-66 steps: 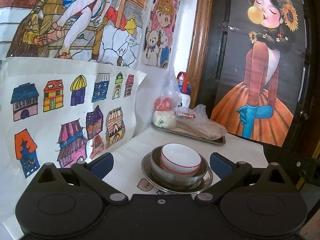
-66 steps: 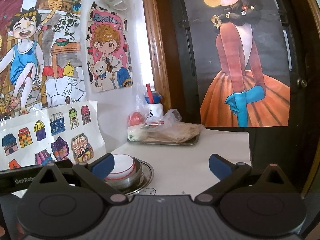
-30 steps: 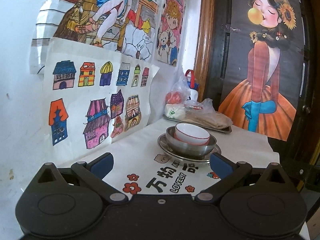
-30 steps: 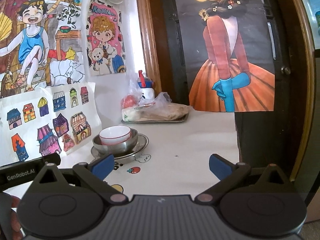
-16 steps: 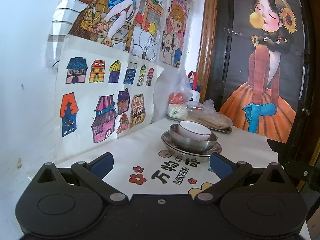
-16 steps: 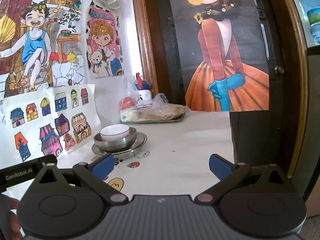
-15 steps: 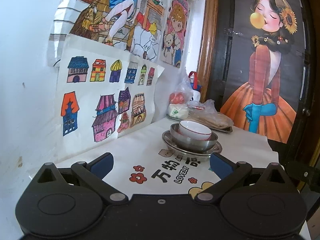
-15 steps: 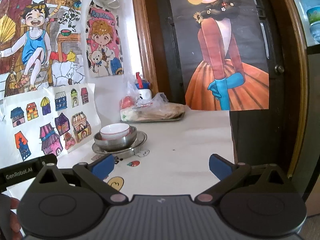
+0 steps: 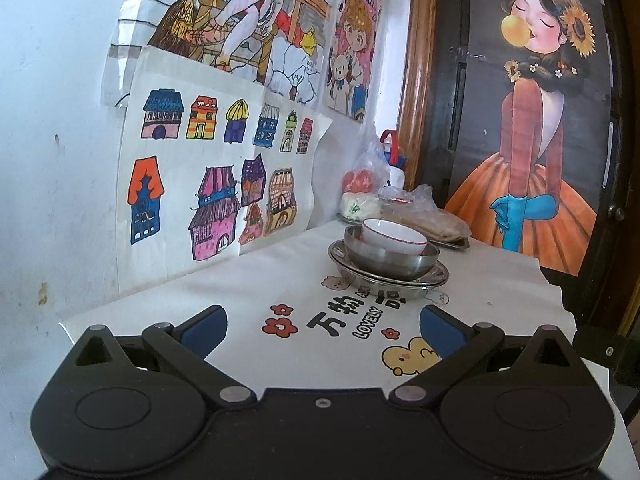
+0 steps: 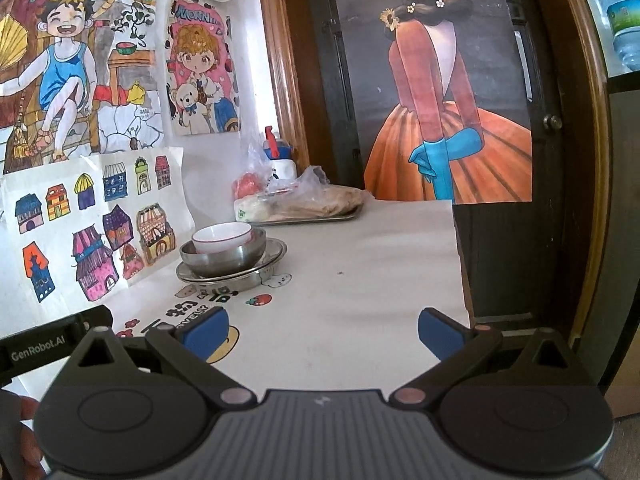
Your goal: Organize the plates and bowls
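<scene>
A white plastered wall (image 9: 60, 140) carries colourful children's drawings (image 9: 208, 184); beside it, a brown wooden door frame (image 10: 280, 80) borders a dark door (image 10: 344, 80) bearing a painted poster (image 9: 532, 128).

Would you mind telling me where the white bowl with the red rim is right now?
The white bowl sits nested in the steel bowl on the steel plate, mid-table in the left wrist view, just in front of the food tray.

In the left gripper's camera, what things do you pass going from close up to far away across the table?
Red flower prints on the tablecloth → stack of steel plate, steel bowl and red-rimmed white bowl → steel tray with bagged food → white bottle with red-and-blue cap.
</scene>
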